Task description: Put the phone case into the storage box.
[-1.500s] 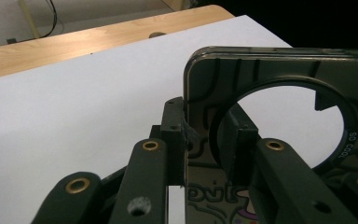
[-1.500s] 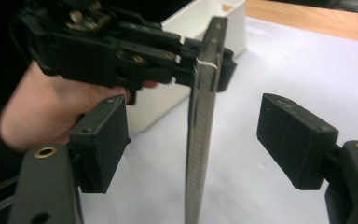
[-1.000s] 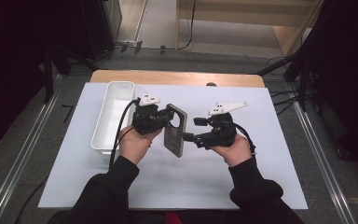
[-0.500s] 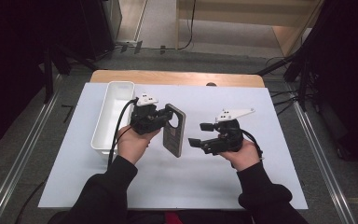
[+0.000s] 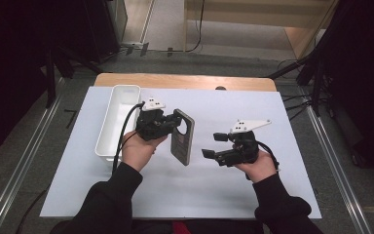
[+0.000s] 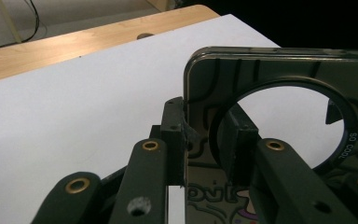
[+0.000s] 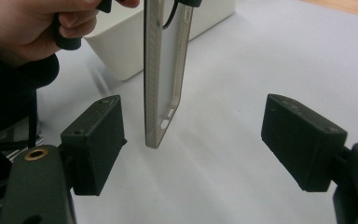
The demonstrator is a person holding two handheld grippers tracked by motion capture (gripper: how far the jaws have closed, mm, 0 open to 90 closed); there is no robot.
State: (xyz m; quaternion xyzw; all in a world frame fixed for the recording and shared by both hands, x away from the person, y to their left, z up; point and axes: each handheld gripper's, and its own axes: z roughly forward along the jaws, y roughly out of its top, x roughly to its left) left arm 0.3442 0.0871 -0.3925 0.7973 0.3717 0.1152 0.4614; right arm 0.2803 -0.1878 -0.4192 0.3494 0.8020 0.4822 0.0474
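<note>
A dark phone case [image 5: 183, 141] with a round camera opening hangs upright above the white mat, its long side pointing down. My left gripper [image 5: 172, 126] is shut on its upper edge; in the left gripper view the jaws [image 6: 205, 140] pinch the case [image 6: 242, 70] beside the ring cutout. My right gripper [image 5: 213, 145] stands open a short way right of the case, touching nothing. In the right gripper view the case [image 7: 161, 70] is seen edge-on, ahead of the open right gripper [image 7: 209, 140] and nearer its left jaw.
A long white tray [image 5: 117, 117] lies left of the left hand, also seen behind the case as the tray [image 7: 121, 51]. The white mat [image 5: 268, 112] covers the table, with a wooden strip [image 5: 185, 80] at the far edge. Metal rails run along both sides.
The right gripper has drawn away from the case, to the right and toward the person, jaws still open. The left gripper and the case have stayed put.
</note>
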